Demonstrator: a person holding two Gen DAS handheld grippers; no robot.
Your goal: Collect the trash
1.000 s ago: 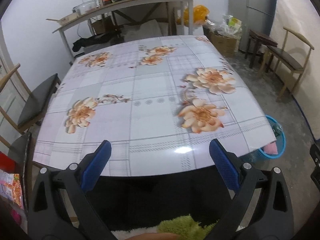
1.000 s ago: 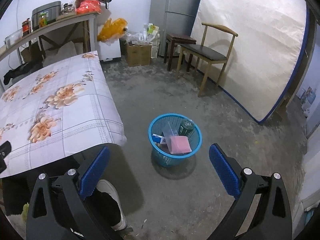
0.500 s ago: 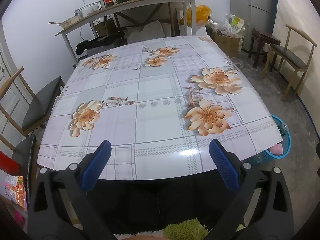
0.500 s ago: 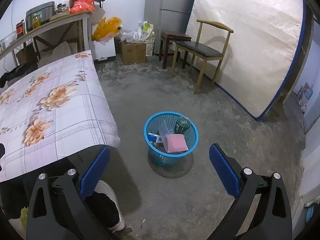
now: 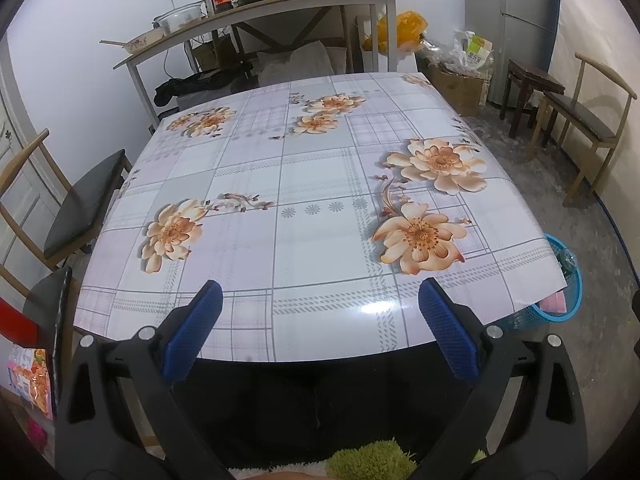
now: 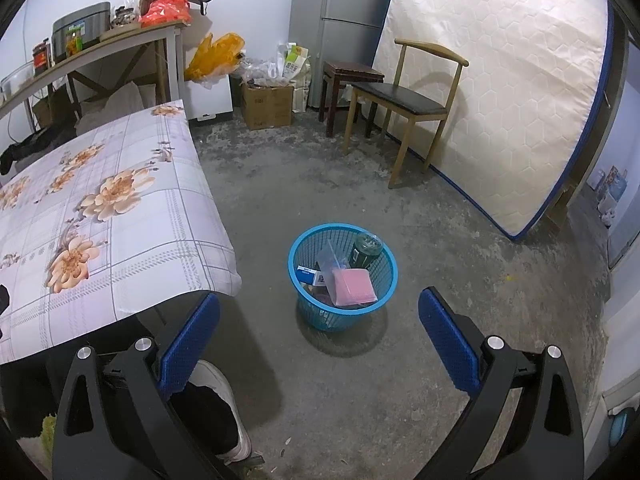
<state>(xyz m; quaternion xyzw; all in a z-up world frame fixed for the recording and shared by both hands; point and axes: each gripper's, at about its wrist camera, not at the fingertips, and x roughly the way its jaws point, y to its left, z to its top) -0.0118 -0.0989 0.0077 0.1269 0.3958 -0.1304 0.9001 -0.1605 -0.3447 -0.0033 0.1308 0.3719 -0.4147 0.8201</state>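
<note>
A blue mesh trash basket [image 6: 316, 312] stands on the concrete floor to the right of the table. Inside it lie a pink packet [image 6: 354, 286], a clear plastic bag [image 6: 330, 260], a dark green can [image 6: 366, 248] and a small blue-and-white box [image 6: 306, 274]. My right gripper [image 6: 318, 332] hangs open above the floor, just short of the basket, with nothing between its fingers. My left gripper [image 5: 320, 320] is open and empty over the near edge of the floral tablecloth [image 5: 312, 200]. The basket [image 5: 560, 304] peeks out past the table's right corner in the left wrist view.
A wooden chair [image 6: 408, 100], a dark stool [image 6: 348, 80], a cardboard box [image 6: 266, 106] and a fridge [image 6: 340, 20] line the far side. A mattress [image 6: 500, 100] leans on the right wall. Another chair [image 5: 80, 200] stands left of the table. A person's white shoe [image 6: 224, 408] is near the right gripper.
Both views drifted slightly: the left gripper pulled back a little from the table, and the basket shifted left in the right wrist view. Both grippers stayed open and empty.
</note>
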